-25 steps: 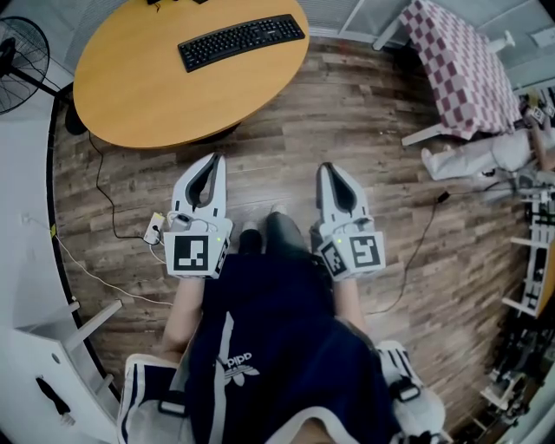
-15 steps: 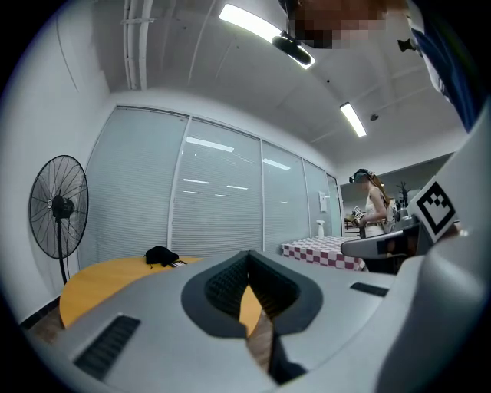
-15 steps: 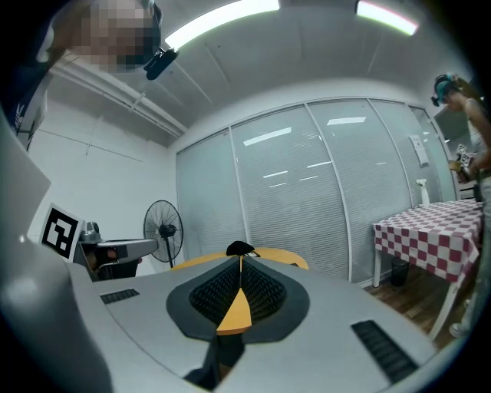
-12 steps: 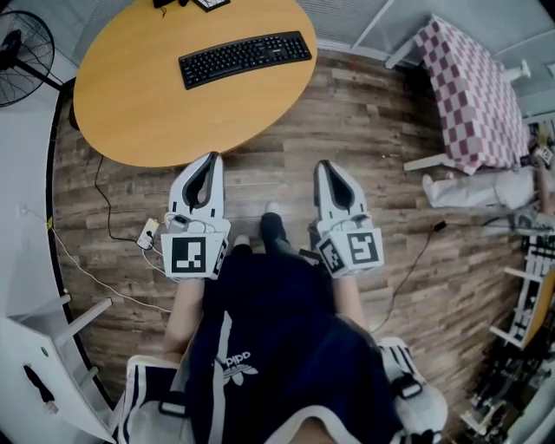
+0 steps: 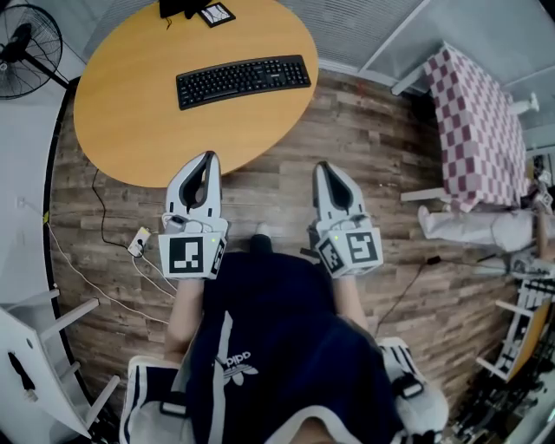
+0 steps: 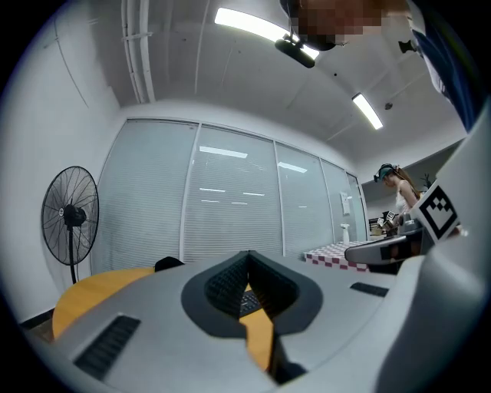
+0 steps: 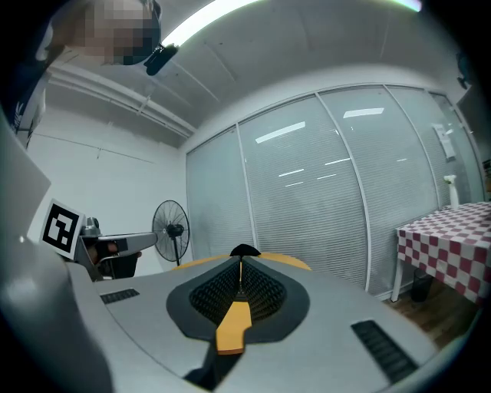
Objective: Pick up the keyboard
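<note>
Round surface (image 5: 130,113) | keyboard (image 5: 243,81) well ahead | left tool (image 5: 208,156), right tool (image 5: 322,166) closed, empty | risk: closed jaws would shove keyboard, not grip it

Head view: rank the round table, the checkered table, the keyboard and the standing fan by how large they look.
1. round table
2. checkered table
3. keyboard and standing fan: about alike, too close to rank.

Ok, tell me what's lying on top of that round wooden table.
A black keyboard lies on the table. At the far edge sit a small flat framed item and a dark object, cut off by the picture's edge. Whatever lies beneath them is covered.
</note>
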The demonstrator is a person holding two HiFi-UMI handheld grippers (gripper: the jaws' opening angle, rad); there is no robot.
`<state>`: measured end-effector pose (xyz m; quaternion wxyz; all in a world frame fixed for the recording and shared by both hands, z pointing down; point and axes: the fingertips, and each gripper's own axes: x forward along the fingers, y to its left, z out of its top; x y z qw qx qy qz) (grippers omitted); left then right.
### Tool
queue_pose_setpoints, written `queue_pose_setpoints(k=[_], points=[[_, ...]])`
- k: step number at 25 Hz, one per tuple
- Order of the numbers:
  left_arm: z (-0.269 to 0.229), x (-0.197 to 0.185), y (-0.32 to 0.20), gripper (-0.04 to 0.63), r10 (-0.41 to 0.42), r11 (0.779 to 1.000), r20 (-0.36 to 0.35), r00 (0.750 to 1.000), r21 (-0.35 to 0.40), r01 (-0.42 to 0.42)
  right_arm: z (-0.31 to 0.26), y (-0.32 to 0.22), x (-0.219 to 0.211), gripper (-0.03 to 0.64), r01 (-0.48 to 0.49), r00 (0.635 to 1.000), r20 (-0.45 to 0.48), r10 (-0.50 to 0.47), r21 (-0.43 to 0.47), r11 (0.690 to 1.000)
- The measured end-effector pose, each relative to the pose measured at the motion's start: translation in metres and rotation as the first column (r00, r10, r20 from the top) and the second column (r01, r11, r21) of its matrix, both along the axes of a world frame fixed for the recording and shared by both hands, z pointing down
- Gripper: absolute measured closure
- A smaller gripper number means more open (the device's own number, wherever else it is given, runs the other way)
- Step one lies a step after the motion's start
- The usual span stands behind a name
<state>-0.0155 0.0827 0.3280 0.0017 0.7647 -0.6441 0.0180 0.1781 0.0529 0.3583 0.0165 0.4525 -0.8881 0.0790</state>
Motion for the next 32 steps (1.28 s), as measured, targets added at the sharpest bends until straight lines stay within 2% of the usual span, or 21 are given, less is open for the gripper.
queue_pose_setpoints(k=[9,20,23,27,32], points=[[0.008,-0.002,-0.018,0.591,-0.074,0.997,-0.005,0.997,-0.024,0.074,0.014,-0.03,0.009,0.607,0.037,0.999,0.001,-0.037,-0.043,0.998],[0.019,-0.01,-0.055,0.591,-0.088,0.995,-0.01,0.996,-0.057,0.087,0.033,-0.065,0.009,0.607,0.04,0.999,-0.009,-0.041,-0.093,0.995],[0.027,-0.021,-0.074,0.591,-0.089,0.993,-0.01,0.996,-0.077,0.088,0.037,-0.085,0.006,0.607,0.032,0.999,-0.01,-0.033,-0.105,0.994],[0.035,-0.042,-0.108,0.591,-0.109,0.989,-0.051,0.993,-0.101,0.103,0.041,-0.121,-0.004,0.607,0.029,0.999,-0.017,-0.031,-0.119,0.992],[0.039,-0.076,-0.153,0.591,-0.145,0.984,-0.048,0.988,-0.114,0.139,0.037,-0.177,-0.021,0.607,0.022,0.999,-0.031,-0.026,-0.115,0.993]])
